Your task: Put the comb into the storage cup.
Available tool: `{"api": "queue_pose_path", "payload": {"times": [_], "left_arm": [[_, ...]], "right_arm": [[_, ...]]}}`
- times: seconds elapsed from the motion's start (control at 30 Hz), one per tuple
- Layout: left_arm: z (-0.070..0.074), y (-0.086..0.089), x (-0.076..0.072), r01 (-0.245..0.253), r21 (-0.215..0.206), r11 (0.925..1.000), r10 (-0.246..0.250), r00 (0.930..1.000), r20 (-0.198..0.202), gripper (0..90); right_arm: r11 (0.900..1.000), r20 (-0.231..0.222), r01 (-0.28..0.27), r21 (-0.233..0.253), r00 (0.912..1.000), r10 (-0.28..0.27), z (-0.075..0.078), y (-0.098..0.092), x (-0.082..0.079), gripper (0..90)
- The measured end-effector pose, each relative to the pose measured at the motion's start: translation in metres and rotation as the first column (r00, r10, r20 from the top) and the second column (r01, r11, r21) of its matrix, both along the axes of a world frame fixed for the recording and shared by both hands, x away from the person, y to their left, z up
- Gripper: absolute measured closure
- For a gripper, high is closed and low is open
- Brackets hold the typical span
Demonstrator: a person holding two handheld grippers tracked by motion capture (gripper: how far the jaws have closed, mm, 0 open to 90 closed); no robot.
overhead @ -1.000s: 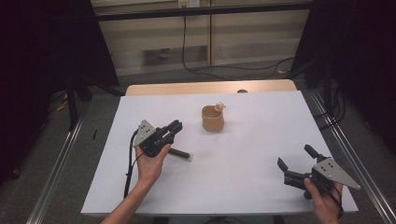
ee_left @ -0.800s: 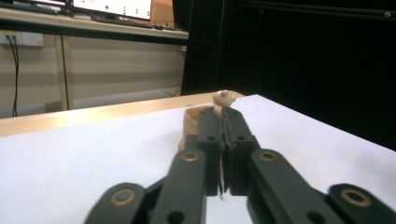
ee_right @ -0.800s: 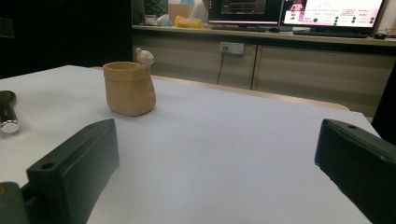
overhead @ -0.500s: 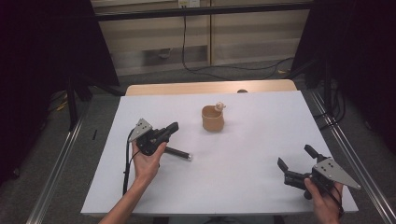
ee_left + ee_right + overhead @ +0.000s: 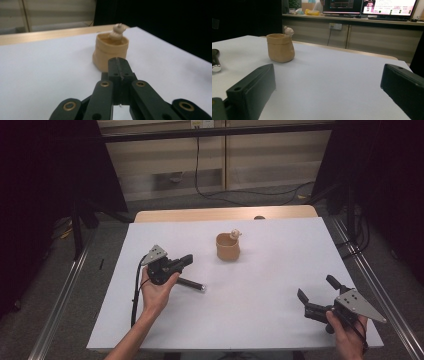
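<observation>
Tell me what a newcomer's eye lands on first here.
A tan cup with a small figure on its rim stands alone toward the far middle of the white table. The left gripper, jaws shut, points at it above a dark pen-like rod; the right gripper gapes open at the near right corner.

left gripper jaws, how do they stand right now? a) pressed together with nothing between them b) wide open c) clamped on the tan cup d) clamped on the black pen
a: in the left gripper view the left gripper has its jaws pressed together, with the tan cup standing apart beyond their tips.
</observation>
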State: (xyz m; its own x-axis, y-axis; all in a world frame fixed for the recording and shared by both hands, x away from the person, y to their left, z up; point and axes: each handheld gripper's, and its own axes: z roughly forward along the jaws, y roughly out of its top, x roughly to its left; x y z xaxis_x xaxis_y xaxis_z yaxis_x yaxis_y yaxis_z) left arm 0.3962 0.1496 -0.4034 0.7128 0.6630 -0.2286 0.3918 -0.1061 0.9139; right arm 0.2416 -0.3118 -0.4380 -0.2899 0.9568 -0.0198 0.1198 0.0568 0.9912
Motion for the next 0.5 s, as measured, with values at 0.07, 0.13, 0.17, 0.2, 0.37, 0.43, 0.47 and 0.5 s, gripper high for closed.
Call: {"api": "queue_pose_path", "payload": {"times": [0.07,0.13,0.17,0.2,0.37,0.43,0.47,0.5], "left_arm": [[-0.001,-0.003,0.000,0.022,0.021,0.9995,-0.021,0.9996,-0.019,90.0],[-0.001,-0.005,0.000,0.023,0.037,0.9991,-0.022,0.9994,-0.028,90.0],[0.000,-0.008,0.003,0.046,0.052,0.9976,-0.043,0.9976,-0.055,90.0],[0.000,-0.008,0.003,0.046,0.052,0.9976,-0.043,0.9976,-0.055,90.0],[0.002,-0.013,0.013,0.057,0.073,0.9957,-0.050,0.9945,-0.091,90.0],[0.002,-0.016,0.016,0.071,0.091,0.9933,-0.060,0.9909,-0.120,90.0],[0.002,-0.016,0.016,0.071,0.091,0.9933,-0.060,0.9909,-0.120,90.0],[0.001,-0.015,0.016,0.071,0.091,0.9933,-0.059,0.9902,-0.126,90.0]], "right_arm": [[1.000,0.000,0.000,0.004,1.0000,0.000,0.000,0.000,0.000,0.0],[1.000,-0.001,-0.001,0.002,1.0000,0.001,0.000,0.000,0.000,0.0],[1.000,0.000,-0.002,0.003,1.0000,0.002,0.000,0.000,0.000,0.0],[1.000,0.000,-0.002,0.003,1.0000,0.002,0.000,0.000,0.000,0.0],[1.000,-0.002,-0.006,0.003,1.0000,0.006,0.000,0.000,0.000,0.0],[1.000,-0.001,-0.007,0.001,1.0000,0.007,0.000,0.000,0.000,0.0],[1.000,-0.001,-0.007,0.001,1.0000,0.007,0.000,0.000,0.000,0.0],[1.000,-0.006,-0.011,0.002,0.9999,0.011,0.000,0.000,0.001,0.0]]}}
